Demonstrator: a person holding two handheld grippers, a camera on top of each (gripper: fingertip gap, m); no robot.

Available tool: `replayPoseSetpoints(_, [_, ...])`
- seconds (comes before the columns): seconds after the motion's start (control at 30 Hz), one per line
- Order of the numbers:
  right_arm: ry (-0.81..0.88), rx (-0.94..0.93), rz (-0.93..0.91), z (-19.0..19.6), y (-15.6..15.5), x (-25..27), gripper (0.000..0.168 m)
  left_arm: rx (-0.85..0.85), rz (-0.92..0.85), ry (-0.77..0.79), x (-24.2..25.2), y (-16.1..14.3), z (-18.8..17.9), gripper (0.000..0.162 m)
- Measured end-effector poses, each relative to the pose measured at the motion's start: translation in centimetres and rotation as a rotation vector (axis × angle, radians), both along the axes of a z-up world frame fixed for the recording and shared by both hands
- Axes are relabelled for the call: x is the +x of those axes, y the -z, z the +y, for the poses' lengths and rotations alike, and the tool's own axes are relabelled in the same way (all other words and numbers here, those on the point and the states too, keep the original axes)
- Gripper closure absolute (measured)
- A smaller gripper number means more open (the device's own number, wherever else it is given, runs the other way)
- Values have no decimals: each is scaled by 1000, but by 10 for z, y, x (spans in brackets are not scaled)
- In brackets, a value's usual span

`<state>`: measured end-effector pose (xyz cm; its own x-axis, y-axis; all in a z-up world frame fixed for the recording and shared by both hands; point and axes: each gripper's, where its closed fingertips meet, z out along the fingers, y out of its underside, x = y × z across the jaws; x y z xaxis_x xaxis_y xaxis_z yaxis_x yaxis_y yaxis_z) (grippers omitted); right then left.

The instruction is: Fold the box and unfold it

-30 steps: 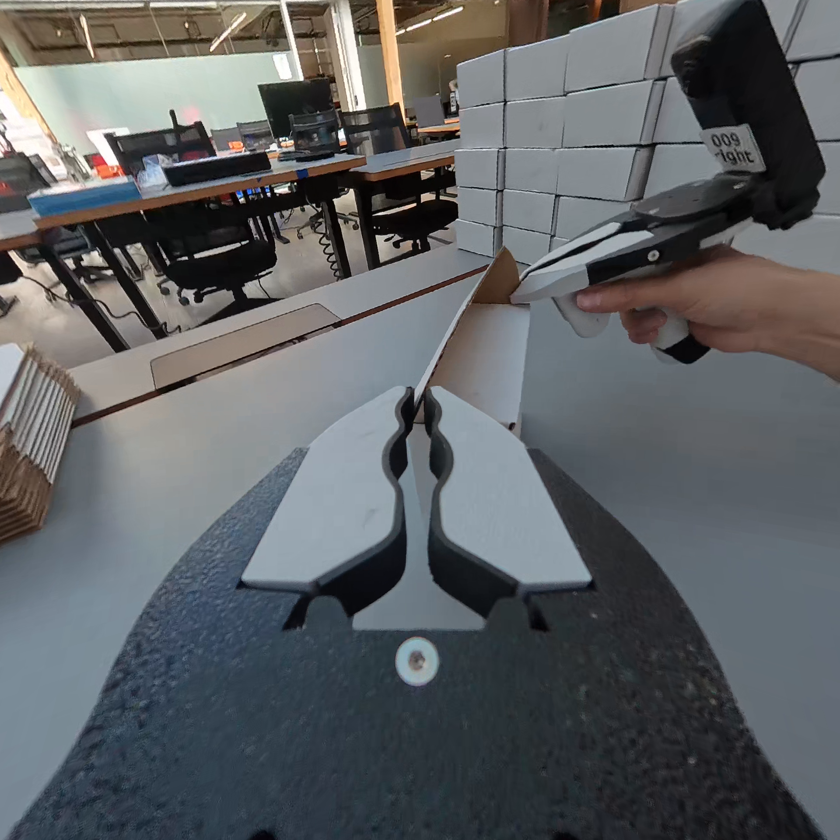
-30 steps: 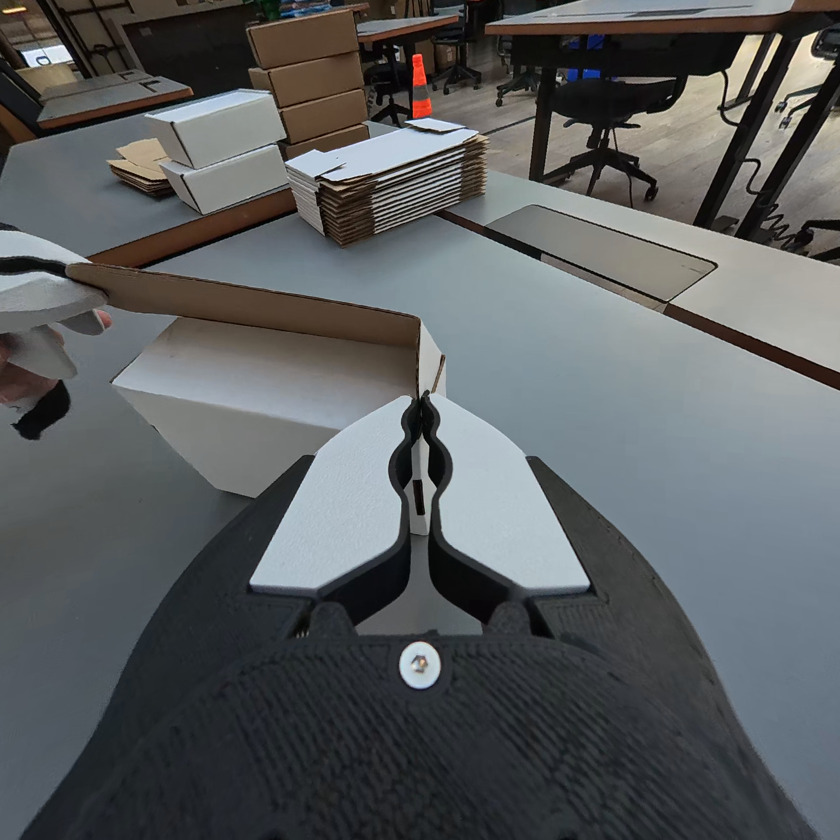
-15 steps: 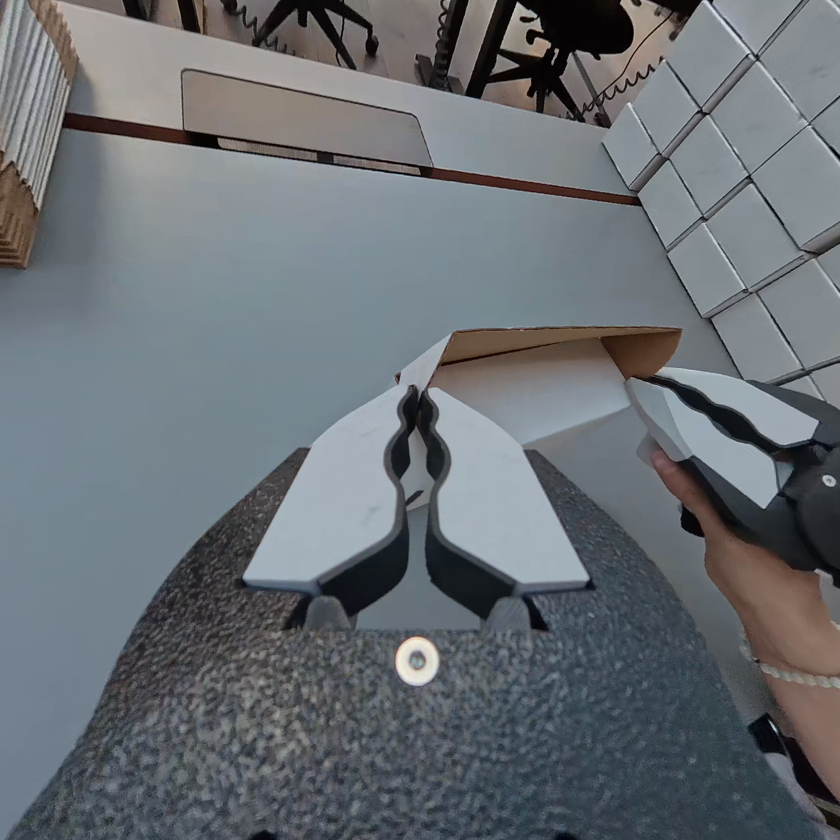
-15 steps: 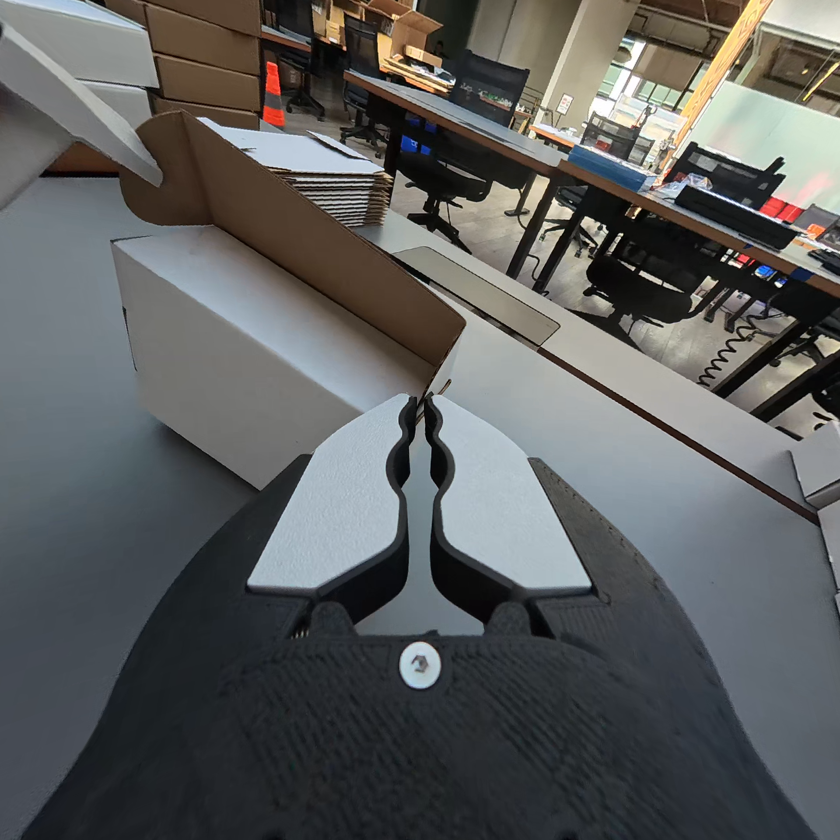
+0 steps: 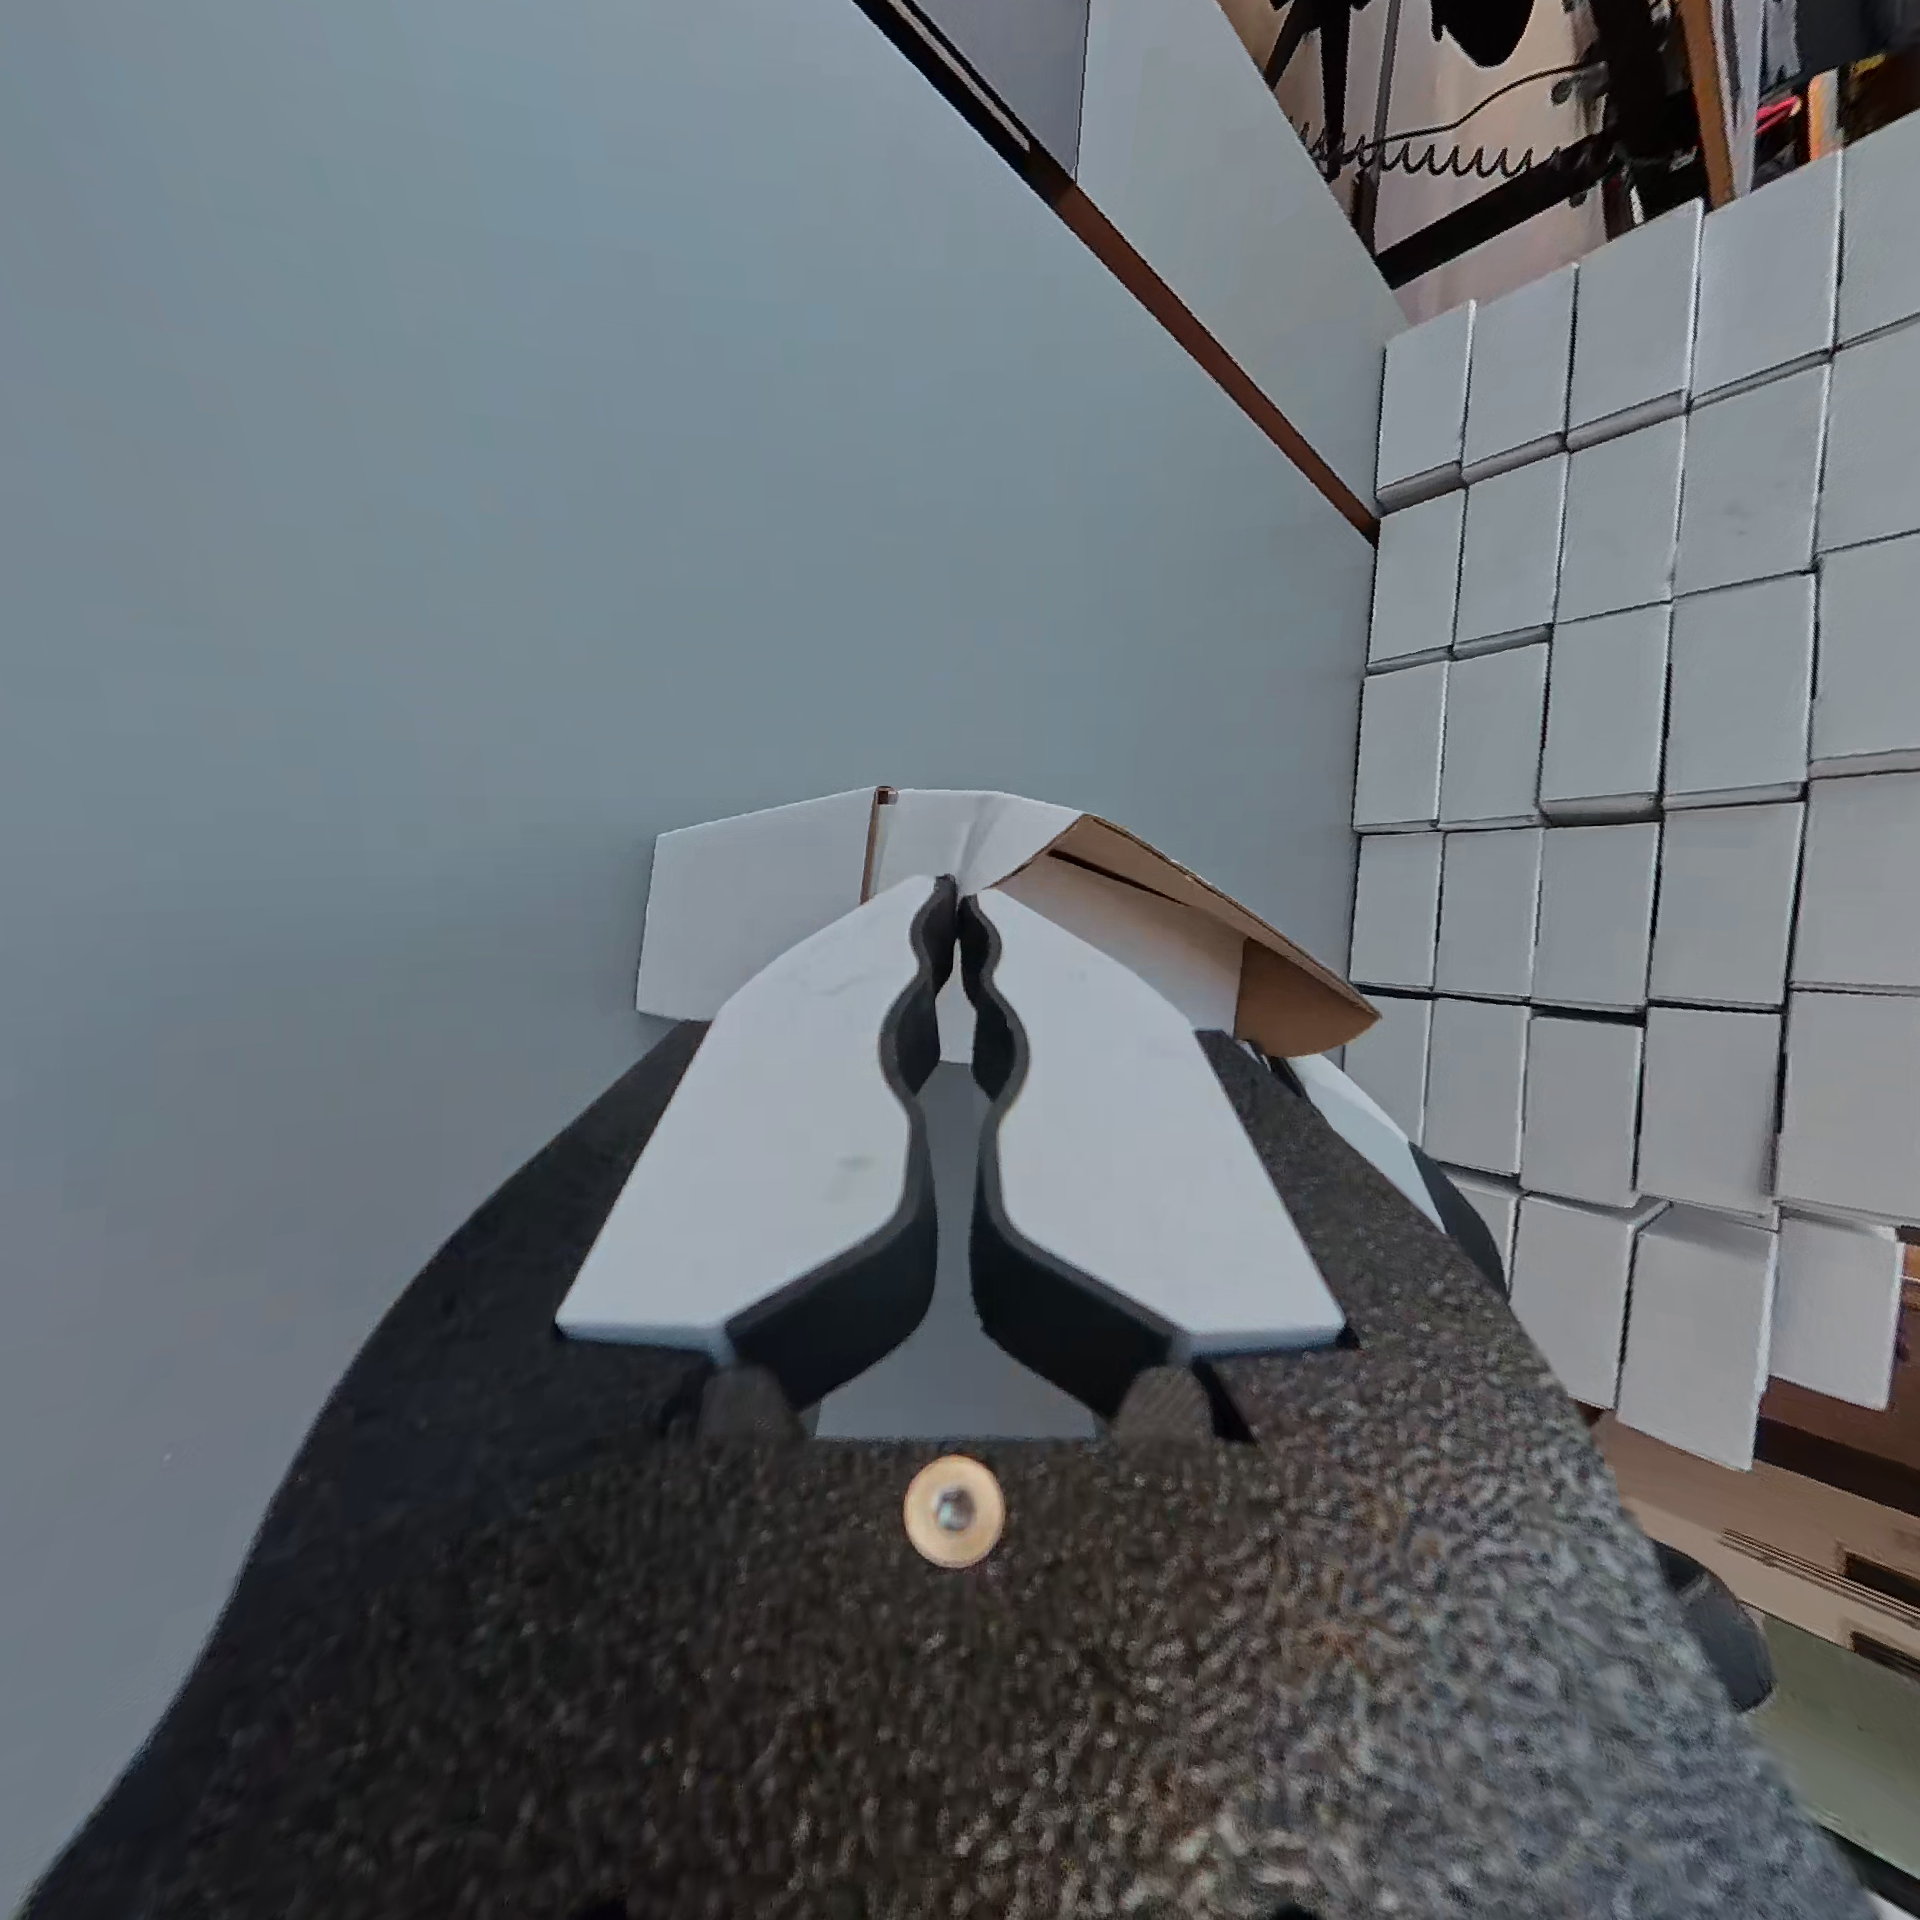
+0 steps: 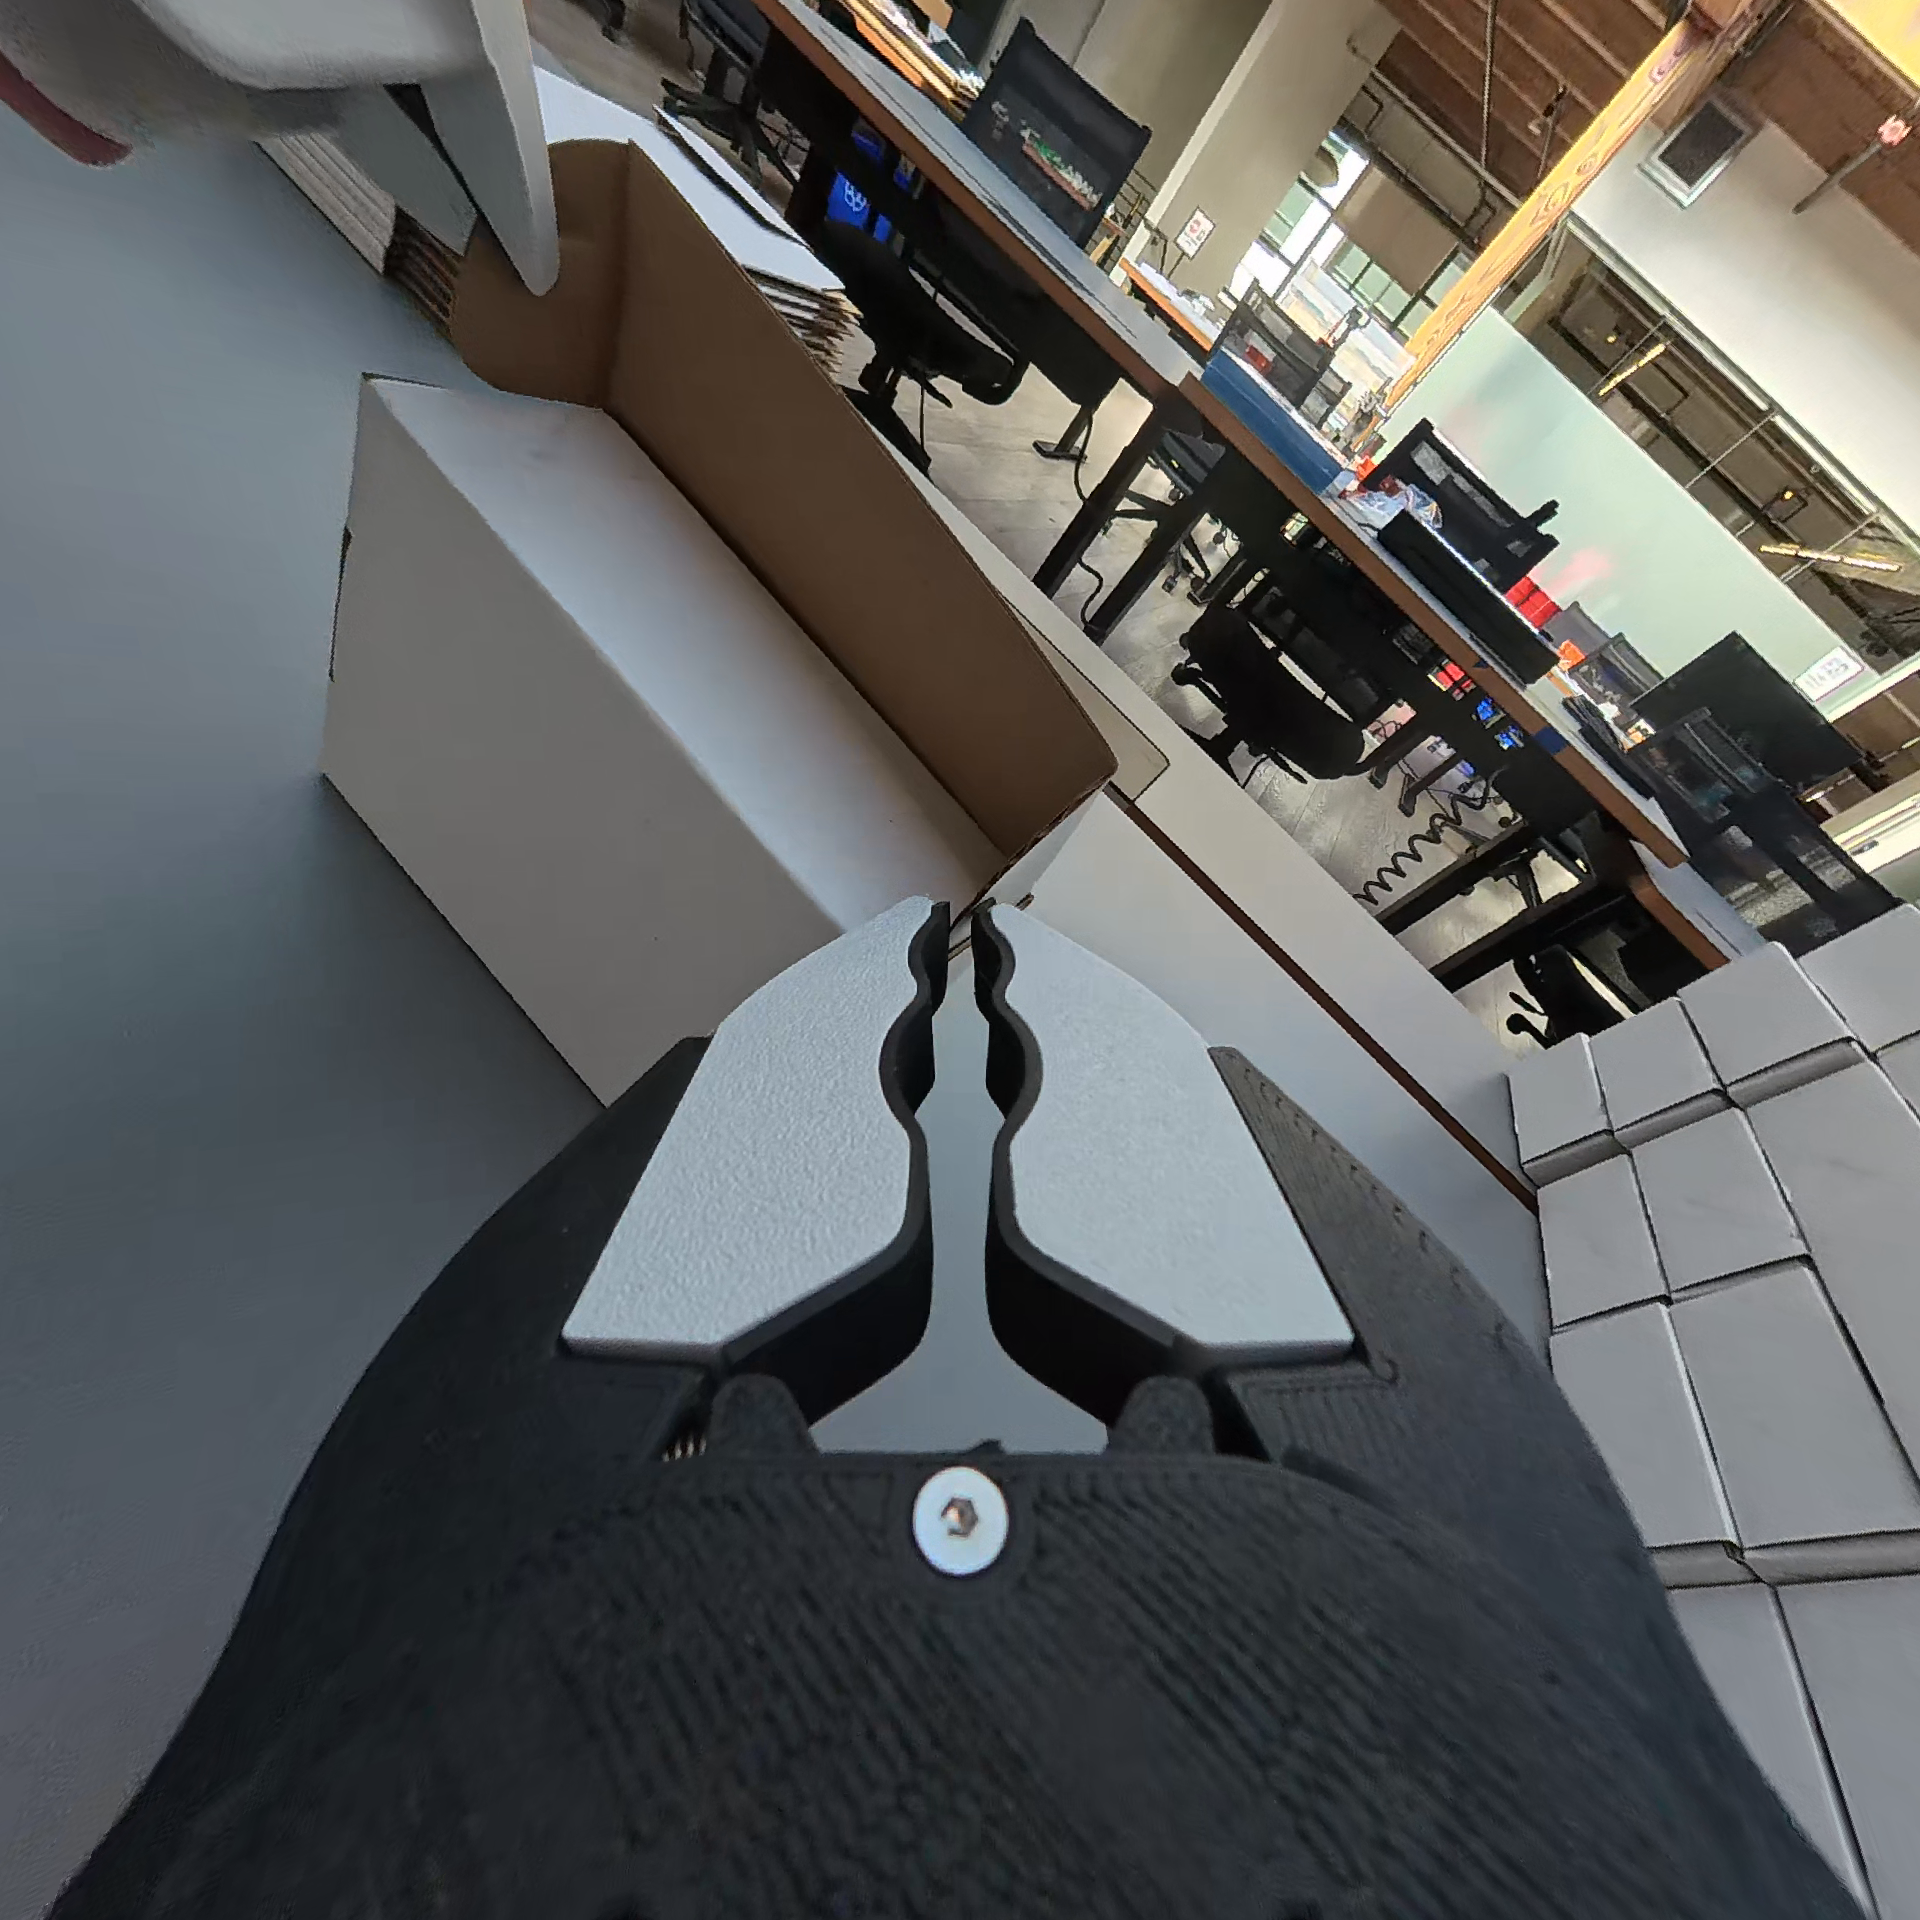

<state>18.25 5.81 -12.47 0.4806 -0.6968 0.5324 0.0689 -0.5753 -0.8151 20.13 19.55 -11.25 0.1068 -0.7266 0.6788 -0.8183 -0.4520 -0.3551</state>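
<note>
A white cardboard box (image 6: 582, 644) with a brown inside stands on the grey table (image 6: 156, 727). Its long lid flap (image 6: 831, 520) stands raised along the far side. My right gripper (image 6: 961, 920) is shut on the near end of that flap. My left gripper (image 5: 956, 899) is shut on the other end of the flap (image 5: 1195, 914), with the white box body (image 5: 748, 914) just beyond. The left gripper also shows at the top left of the right wrist view (image 6: 499, 135). A part of the right gripper (image 5: 1351, 1112) shows under the flap in the left wrist view.
A wall of stacked white boxes (image 5: 1662, 727) stands at the table's right side and also shows in the right wrist view (image 6: 1714, 1195). A stack of flat cardboard blanks (image 6: 416, 229) lies behind the box. Desks and office chairs (image 6: 1299, 675) stand beyond the table edge.
Both grippers have kept hold of the lid flap and have rolled and swung round with it. The left wrist view has turned from the room down onto the table and box.
</note>
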Motion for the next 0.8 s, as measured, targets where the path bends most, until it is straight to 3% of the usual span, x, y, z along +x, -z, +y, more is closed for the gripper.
replayPoseSetpoints(0.1, [3, -9, 5, 0, 0, 0, 164, -26, 19, -9, 0, 1, 1, 161])
replayPoseSetpoints(0.3, [-27, 62, 55, -1, 1, 0, 164, 246, -147, 29, -6, 5, 1, 161])
replayPoseSetpoints(0.47, [-23, 119, 74, -3, 2, 1, 164, 300, -250, -14, -12, 5, 0, 162])
replayPoseSetpoints(0.7, [-29, 115, 79, -8, 1, 7, 164, 6, -170, -58, -14, 4, -7, 161])
replayPoseSetpoints(0.8, [-58, 156, 81, -7, 1, 7, 165, 134, -182, -31, -14, 4, -7, 162])
